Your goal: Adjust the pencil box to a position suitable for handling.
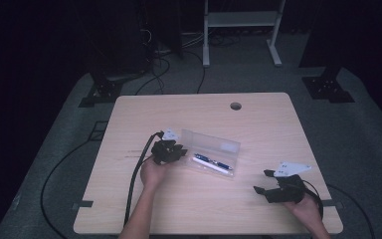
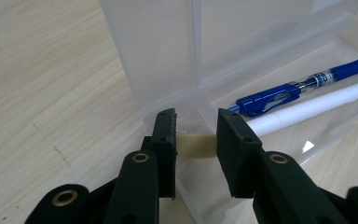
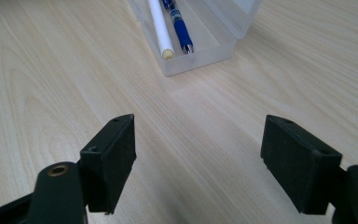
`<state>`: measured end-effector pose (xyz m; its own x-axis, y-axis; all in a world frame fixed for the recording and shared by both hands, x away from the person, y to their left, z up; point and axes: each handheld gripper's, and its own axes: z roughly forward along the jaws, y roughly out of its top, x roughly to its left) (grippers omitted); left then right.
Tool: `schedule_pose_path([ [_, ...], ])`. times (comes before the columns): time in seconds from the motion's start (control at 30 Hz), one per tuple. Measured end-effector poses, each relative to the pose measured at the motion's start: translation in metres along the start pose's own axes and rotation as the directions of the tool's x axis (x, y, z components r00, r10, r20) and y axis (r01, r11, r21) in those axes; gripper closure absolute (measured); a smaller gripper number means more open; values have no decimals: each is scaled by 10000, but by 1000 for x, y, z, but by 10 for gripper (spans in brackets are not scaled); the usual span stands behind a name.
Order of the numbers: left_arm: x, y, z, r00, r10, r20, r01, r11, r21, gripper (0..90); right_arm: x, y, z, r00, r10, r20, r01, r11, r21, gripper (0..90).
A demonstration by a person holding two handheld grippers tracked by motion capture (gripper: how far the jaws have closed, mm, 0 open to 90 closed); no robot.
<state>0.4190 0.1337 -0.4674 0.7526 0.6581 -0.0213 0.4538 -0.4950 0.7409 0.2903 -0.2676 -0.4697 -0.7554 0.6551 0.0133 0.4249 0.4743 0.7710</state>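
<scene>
Tabletop (image 1: pixel 258 209) of pale wood fills the high view, with a clear plastic case (image 1: pixel 214 149) lying open near its middle, lid tilted back. A blue pen (image 1: pixel 210 160) and a white pen (image 1: pixel 214 167) lie side by side in its tray. The left hand-held gripper (image 1: pixel 175 151) sits at the case's left end, held by a hand from below. The right hand-held gripper (image 1: pixel 264 183) rests well apart, near the tabletop's right front corner, pointing left toward the case.

Left gripper view: the left hand-held gripper (image 2: pixel 196 140) has its two black jaws closed on a small cream-coloured block (image 2: pixel 195 145), likely an eraser, which sits between the pads just over the near end of the clear plastic case (image 2: pixel 168 60). The lid stands up behind the jaws. Further along the tray lie the blue pen (image 2: pixel 303 86) and the white pen (image 2: pixel 317 107), touching along their length.

Right gripper view: the right hand-held gripper (image 3: pixel 198 144) stands wide open, nothing between its jaws but bare tabletop (image 3: pixel 51 70). Ahead of it, the end of the clear plastic case (image 3: pixel 200 56) faces the camera, with the white pen (image 3: pixel 161 28) left of the blue pen (image 3: pixel 179 25) inside.
</scene>
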Motion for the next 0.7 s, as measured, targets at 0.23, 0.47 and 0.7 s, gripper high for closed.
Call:
schedule_pose_path([
  [0.23,1,-2,-1,9999,-72,131,69,9997,234,678,0,0,1,10000,-22,-12,22,10000,-1,258],
  [0.47,2,-7,-2,9995,-224,226,223,9997,49,673,1,0,1,10000,-33,-20,33,10000,-5,258],
  [0.7,4,-8,-4,9989,-366,290,367,9993,-41,642,1,1,1,10000,-54,-31,55,10000,31,258],
])
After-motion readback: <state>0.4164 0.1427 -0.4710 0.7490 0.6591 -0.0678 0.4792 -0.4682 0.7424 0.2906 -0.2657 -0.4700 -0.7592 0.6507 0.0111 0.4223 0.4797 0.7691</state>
